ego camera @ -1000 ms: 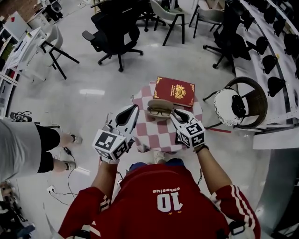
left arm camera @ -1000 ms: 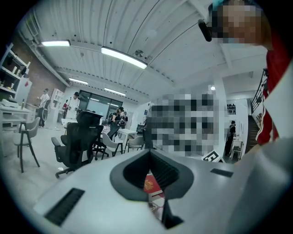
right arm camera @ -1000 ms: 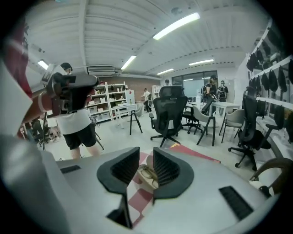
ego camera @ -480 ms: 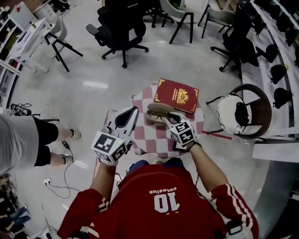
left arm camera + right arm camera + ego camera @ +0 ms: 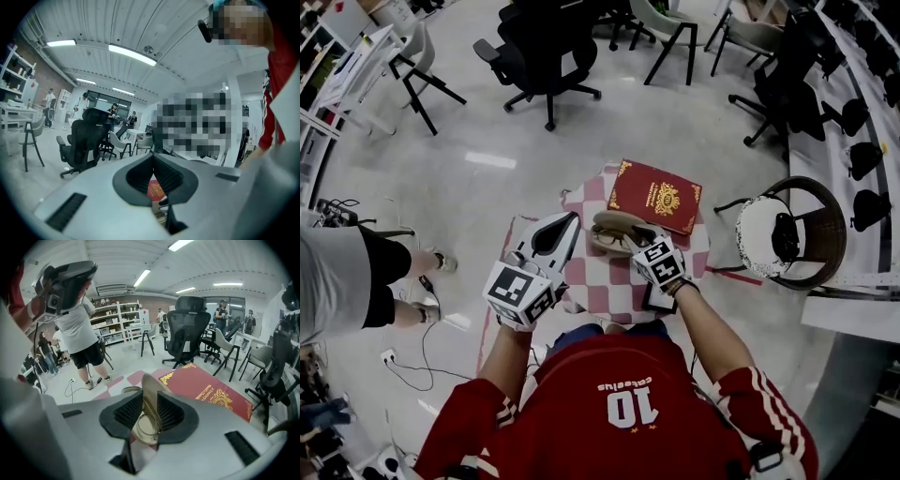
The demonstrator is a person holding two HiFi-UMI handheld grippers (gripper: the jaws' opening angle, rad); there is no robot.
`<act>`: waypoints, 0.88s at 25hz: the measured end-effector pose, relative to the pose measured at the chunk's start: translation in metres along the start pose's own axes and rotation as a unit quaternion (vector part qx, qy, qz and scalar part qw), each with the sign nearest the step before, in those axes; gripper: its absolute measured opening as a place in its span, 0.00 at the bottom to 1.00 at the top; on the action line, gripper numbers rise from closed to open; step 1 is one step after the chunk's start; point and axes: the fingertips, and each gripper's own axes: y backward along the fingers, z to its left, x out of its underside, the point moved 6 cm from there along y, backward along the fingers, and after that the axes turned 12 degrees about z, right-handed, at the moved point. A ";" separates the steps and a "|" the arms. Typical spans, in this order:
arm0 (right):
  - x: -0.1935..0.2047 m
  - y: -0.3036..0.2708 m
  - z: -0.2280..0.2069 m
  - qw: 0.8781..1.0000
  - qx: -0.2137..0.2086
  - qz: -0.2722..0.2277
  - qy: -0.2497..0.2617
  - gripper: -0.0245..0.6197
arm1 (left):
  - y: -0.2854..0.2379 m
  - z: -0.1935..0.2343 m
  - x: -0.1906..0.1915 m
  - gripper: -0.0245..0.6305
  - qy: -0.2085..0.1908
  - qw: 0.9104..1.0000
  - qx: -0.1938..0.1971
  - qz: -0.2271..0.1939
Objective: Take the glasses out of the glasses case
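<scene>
The right gripper has its fingers closed narrowly on the thin frame of the glasses, which sit at the front edge of the open tan glasses case on the checkered desk. 1 red book lies just behind the case. The left gripper hovers by the desk's left edge, fingers together and empty.
</scene>
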 end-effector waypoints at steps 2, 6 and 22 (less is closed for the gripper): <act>0.004 -0.013 0.001 1.000 -0.009 0.013 0.006 0.17 | -0.001 0.004 0.006 0.05 0.007 1.000 -0.005 0.007; 0.007 -0.039 -0.002 0.999 -0.012 0.033 0.030 0.18 | -0.004 0.015 0.016 0.05 0.017 1.000 -0.009 0.014; 0.020 -0.094 0.000 0.989 -0.004 0.120 0.084 0.17 | -0.003 0.035 0.039 0.05 0.052 0.997 -0.035 0.043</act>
